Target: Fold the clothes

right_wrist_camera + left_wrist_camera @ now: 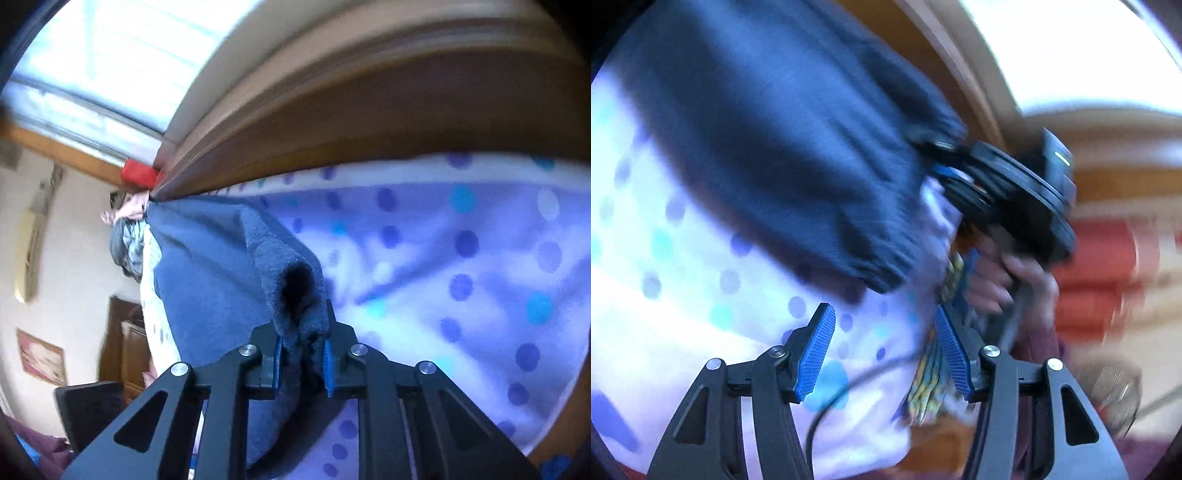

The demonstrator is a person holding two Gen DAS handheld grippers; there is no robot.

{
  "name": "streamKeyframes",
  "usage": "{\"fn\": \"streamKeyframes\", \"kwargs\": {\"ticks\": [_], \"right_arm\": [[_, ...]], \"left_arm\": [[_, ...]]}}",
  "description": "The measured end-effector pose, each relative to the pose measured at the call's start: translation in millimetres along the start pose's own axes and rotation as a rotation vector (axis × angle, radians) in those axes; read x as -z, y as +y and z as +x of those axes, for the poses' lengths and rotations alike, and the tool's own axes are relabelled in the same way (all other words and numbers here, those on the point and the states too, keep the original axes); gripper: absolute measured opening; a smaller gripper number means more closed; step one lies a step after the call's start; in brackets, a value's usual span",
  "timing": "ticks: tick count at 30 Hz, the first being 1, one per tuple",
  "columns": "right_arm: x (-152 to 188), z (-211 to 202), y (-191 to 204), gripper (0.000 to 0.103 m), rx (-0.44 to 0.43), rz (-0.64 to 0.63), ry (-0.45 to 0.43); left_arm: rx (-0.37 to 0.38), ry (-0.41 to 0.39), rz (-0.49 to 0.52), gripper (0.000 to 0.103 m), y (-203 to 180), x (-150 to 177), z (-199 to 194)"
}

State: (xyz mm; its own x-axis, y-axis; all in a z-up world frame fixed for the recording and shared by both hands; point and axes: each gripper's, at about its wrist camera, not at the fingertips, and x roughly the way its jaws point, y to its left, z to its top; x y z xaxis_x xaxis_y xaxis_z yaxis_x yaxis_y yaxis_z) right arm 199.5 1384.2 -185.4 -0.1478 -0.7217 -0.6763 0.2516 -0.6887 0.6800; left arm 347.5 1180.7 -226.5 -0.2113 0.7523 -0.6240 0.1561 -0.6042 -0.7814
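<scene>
Pinching fuzzy blue knit sweater (207, 266), right tongs (301, 354) bunch its ribbed hem.

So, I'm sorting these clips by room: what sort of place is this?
Most likely a bedroom at home. A dark blue garment lies on a polka-dot bedsheet beside a wooden bed frame, with a window and a heap of clothes beyond.

bedding: white sheet with blue and teal dots (461, 258), 3 o'clock | frame: wooden bed board (369, 122), 12 o'clock | window (110, 55), 11 o'clock | red box (139, 173), 10 o'clock | framed picture (40, 356), 8 o'clock
</scene>
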Motion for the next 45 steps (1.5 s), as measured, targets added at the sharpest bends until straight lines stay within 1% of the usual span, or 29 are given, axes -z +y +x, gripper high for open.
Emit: {"fn": "streamKeyframes", "kwargs": {"ticks": [1, 4, 6, 7, 8, 10, 11, 12, 14, 16, 19, 20, 21, 23, 24, 25, 28, 29, 32, 33, 35, 37, 38, 40, 42, 45], "right_arm": [[1, -2, 7, 0.015, 0.016, -0.023, -0.004], [0, 1, 9, 0.015, 0.002, -0.034, 0.011], [0, 0, 5, 0.015, -0.003, -0.05, 0.03], [0, -1, 4, 0.015, -0.016, -0.061, 0.038], [0, -2, 3, 0.015, -0.028, -0.073, 0.046], [-1, -3, -1, 0.016, -0.052, -0.094, 0.063], [-1, -4, -4, 0.015, -0.063, -0.103, 0.072], [-2, -3, -7, 0.015, -0.073, -0.1, 0.082], [-3, 0, -11, 0.015, -0.119, -0.089, 0.095], [-5, 5, -15, 0.015, -0.154, -0.075, 0.108], [-8, 6, -20, 0.015, -0.177, -0.058, 0.117], [-9, 5, -21, 0.015, -0.187, -0.052, 0.117], [-10, 5, -22, 0.015, -0.197, -0.046, 0.117], [-10, 4, -22, 0.015, -0.221, -0.039, 0.117], [-10, 4, -21, 0.015, -0.236, -0.037, 0.12], [-9, 4, -19, 0.015, -0.246, -0.043, 0.124], [-7, -1, -6, 0.015, -0.266, -0.081, 0.124], [-8, -5, -2, 0.015, -0.281, -0.078, 0.117], [-11, -20, 12, 0.015, -0.367, -0.042, 0.093], [-12, -26, 20, 0.015, -0.381, -0.049, 0.086], [-9, -40, 36, 0.015, -0.386, -0.073, 0.068], [-5, -53, 46, 0.015, -0.4, -0.081, 0.06], [-3, -58, 48, 0.015, -0.415, -0.08, 0.063], [3, -67, 51, 0.015, -0.428, -0.09, 0.073], [10, -76, 52, 0.015, -0.431, -0.104, 0.081], [19, -90, 46, 0.015, -0.441, -0.102, 0.095]], "left_arm": [[0.012, -0.021, -0.052, 0.057, 7, 2, 2], [0.037, -0.104, -0.206, 0.057, 25, 11, 3], [0.094, -0.178, -0.312, 0.058, 33, 18, 3], [0.107, -0.204, -0.338, 0.059, 34, 20, 4], [0.115, -0.237, -0.359, 0.062, 32, 22, 5], [0.098, -0.313, -0.386, 0.064, 26, 26, 7], [0.091, -0.349, -0.401, 0.067, 22, 27, 8], [0.097, -0.401, -0.422, 0.075, 18, 28, 11], [0.101, -0.463, -0.444, 0.082, 12, 28, 15], [0.089, -0.522, -0.463, 0.083, 5, 24, 20], [0.093, -0.577, -0.458, 0.082, -1, 22, 26], [0.102, -0.594, -0.458, 0.064, 0, 24, 27], [0.1, -0.601, -0.468, 0.014, 4, 26, 29], [0.186, -0.607, -0.529, 0.013, 24, 33, 38], [0.233, -0.629, -0.55, 0.012, 30, 38, 40], [0.233, -0.638, -0.542, 0.012, 28, 41, 39], [0.196, -0.704, -0.436, 0.012, -2, 52, 23], [0.196, -0.726, -0.406, 0.012, -15, 56, 13], [0.2, -0.778, -0.347, 0.012, -45, 65, -12], [0.186, -0.796, -0.329, 0.012, -60, 70, -22], [0.172, -0.806, -0.32, 0.012, -77, 79, -28], [0.142, -0.822, -0.313, 0.012, -97, 93, -31], [0.128, -0.83, -0.311, 0.012, -104, 98, -32], [0.102, -0.844, -0.312, 0.012, -107, 114, -47], [0.085, -0.847, -0.314, 0.012, -123, 131, -46], [0.048, -0.83, -0.298, 0.012, -147, 149, -38]]}}
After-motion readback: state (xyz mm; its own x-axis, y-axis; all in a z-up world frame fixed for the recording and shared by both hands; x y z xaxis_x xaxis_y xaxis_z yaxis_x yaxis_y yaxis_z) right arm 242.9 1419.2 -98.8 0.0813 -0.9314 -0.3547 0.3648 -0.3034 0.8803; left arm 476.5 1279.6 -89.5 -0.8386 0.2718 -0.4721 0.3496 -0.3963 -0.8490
